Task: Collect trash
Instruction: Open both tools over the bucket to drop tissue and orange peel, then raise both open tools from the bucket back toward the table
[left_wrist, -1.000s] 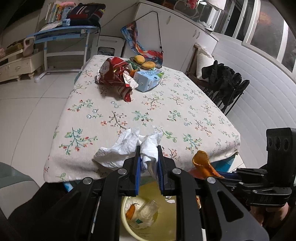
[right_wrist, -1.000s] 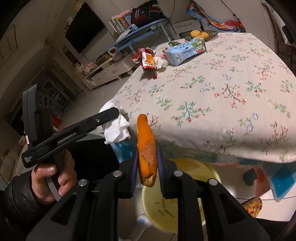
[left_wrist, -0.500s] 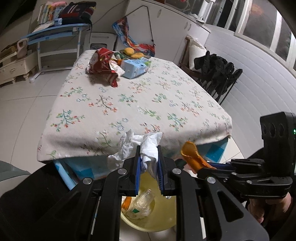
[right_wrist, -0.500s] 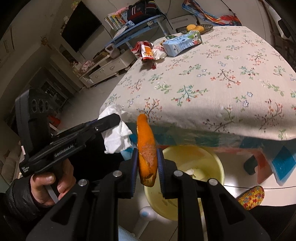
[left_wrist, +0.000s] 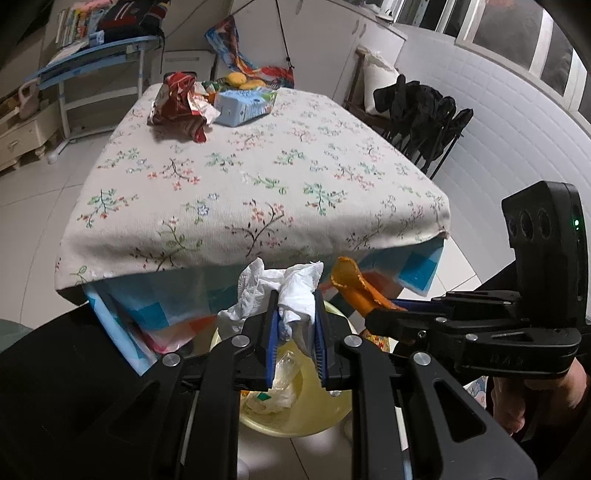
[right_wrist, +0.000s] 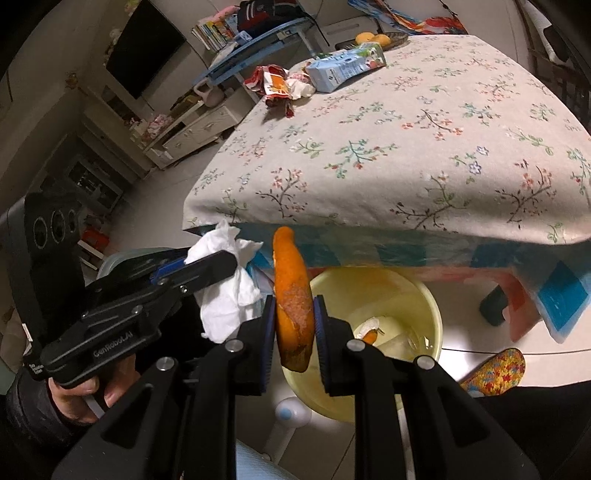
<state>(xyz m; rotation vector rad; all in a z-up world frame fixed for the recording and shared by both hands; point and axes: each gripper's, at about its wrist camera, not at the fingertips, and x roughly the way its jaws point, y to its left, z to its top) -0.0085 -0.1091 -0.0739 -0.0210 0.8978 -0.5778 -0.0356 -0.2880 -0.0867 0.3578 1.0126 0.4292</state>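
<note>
1. White crumpled tissue (left_wrist: 291, 295) is pinched between my left gripper's (left_wrist: 293, 325) blue pads, jaws nearly closed on it; most of the wad sticks out past and to the left of the fingertips.
2. Orange peel (right_wrist: 291, 295) is clamped in my right gripper (right_wrist: 294, 332), jaws partly closed around it, peel standing upright with its tip above the pads and its lower end hanging below them.
3. Left view: right gripper sits just to the right of my left one, peel's curled end (left_wrist: 347, 280) near the tissue, not touching as far as I can tell.
4. Right view: left gripper (right_wrist: 207, 266) sits just left of the peel, a hand (right_wrist: 85, 395) wrapped on its handle.
5. Yellow bin (right_wrist: 417, 295) is directly under and just beyond both sets of fingertips; scraps lie in its bottom, including a clear plastic wrapper (left_wrist: 284, 373) and a small orange bit (right_wrist: 370, 335).
6. Beyond the bin, table edge with floral tablecloth (left_wrist: 258, 177) hangs over a blue-checked cover.
7. Far end of table, ahead of the tools: red snack bag (left_wrist: 177, 103), a light blue carton (left_wrist: 243, 105) beside it, yellow fruit (left_wrist: 240, 79) behind.
8. Ahead and right of the left tool: chair with dark clothes (left_wrist: 421, 110).
</note>
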